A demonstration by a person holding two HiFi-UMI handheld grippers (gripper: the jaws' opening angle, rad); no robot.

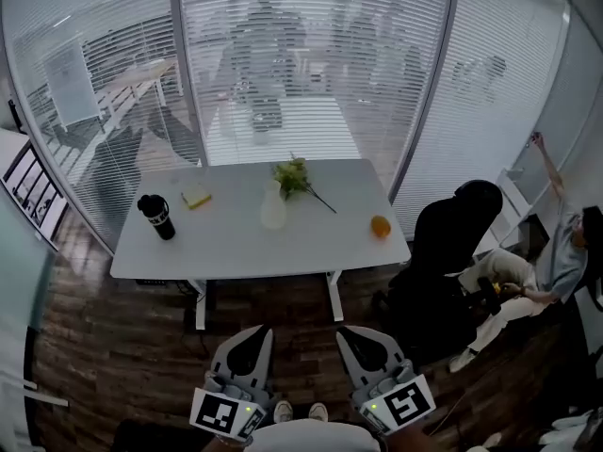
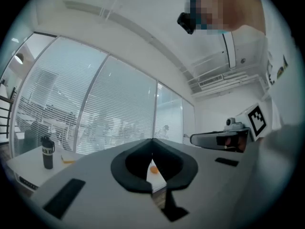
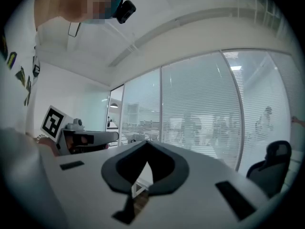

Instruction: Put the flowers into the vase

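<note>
Green flowers (image 1: pixel 294 175) lie flat, stem toward orange (image 1: pixel 380 225); white vase (image 1: pixel 273 207) upright beside; left tool (image 1: pixel 256 337), right tool (image 1: pixel 350 337) pressed together, empty

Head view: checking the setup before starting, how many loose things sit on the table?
5: a black mug at the left, a yellow pad beside it, the white vase in the middle, the flowers lying behind it, an orange at the right. None seem hidden.

Your pale grey, tapered left gripper (image 1: pixel 255 332) and right gripper (image 1: pixel 348 333): black pads line each claw in a spade-shaped outline. Behind each claw sits a white cube with black square markers (image 1: pixel 226 412), edged by small green lights. Further behind the claws are your white shoe tips (image 1: pixel 283 411) and light grey top (image 1: pixel 306 436).
</note>
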